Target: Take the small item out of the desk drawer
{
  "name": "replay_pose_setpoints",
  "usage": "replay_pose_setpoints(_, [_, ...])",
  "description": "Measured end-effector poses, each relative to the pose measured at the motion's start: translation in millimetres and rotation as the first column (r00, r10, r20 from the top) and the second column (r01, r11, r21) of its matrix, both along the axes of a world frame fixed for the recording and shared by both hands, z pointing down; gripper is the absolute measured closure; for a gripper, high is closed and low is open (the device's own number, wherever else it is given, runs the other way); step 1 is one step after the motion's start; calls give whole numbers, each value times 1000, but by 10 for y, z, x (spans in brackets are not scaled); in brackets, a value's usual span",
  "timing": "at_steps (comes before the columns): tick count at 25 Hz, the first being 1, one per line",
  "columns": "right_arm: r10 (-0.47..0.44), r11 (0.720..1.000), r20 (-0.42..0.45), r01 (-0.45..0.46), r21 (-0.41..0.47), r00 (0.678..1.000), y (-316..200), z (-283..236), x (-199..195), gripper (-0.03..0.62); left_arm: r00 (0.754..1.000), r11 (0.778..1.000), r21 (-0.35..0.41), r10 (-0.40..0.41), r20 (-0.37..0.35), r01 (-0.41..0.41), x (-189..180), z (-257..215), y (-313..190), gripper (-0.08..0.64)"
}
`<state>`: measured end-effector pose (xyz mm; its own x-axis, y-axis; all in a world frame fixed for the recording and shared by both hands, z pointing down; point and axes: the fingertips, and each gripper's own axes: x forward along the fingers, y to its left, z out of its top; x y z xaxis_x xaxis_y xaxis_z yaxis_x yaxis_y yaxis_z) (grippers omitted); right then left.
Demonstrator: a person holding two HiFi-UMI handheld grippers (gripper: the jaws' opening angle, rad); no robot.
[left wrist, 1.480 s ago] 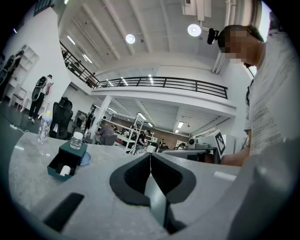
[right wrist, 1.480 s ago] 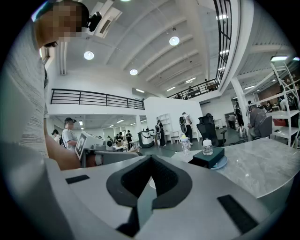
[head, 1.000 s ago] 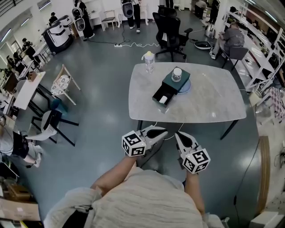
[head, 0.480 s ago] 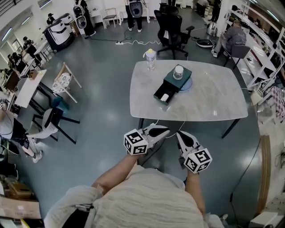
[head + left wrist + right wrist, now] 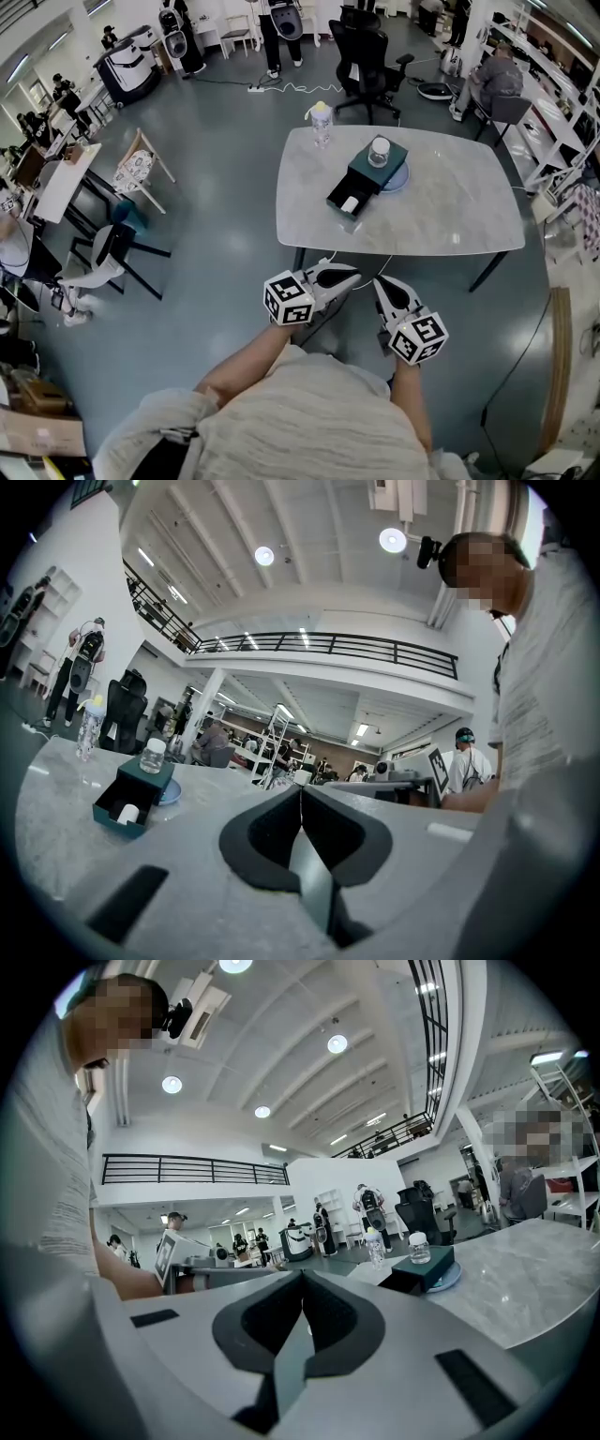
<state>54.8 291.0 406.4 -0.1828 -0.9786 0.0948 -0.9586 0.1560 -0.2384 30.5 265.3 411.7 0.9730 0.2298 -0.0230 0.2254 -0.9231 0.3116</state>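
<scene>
While the person stands back from the counter (image 5: 441,220), the task is, as I judge it, at its very start: neither gripper is near the drawer. The left gripper (image 5: 350,275) and the right gripper (image 5: 381,282) are held level in front of the body, short of the counter's near edge; each has its fingers pressed fully together with nothing between them. The small item (image 5: 348,205), a pale thing, lies in the open drawer (image 5: 339,201) of a dark green box (image 5: 380,167) near the middle of the counter; a clear jar (image 5: 379,150) stands on top of the box; a blue plate (image 5: 401,178) shows beneath it; a bottle (image 5: 322,122) stands at the far edge. The next move calls for stepping in, parting one pair of fingers and bringing them over the item without knocking the jar; the drawer looks far enough out already. The item is too small to say what it is; the drawer's depth is hidden; whether the item lies loose cannot be told.
</scene>
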Motion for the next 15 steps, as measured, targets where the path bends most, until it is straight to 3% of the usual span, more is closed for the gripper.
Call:
replay_pose_setpoints(8, [-1,1000,15,1,-12,1000,-38,66,48,583,1000,1000,-15,-8,17,9,22,77,-54,545])
replay_pose_setpoints(15, [-10,999,16,10,-32,1000,-372,136,238,583,1000,1000,-25,9,15,-9,266,118,-385,545])
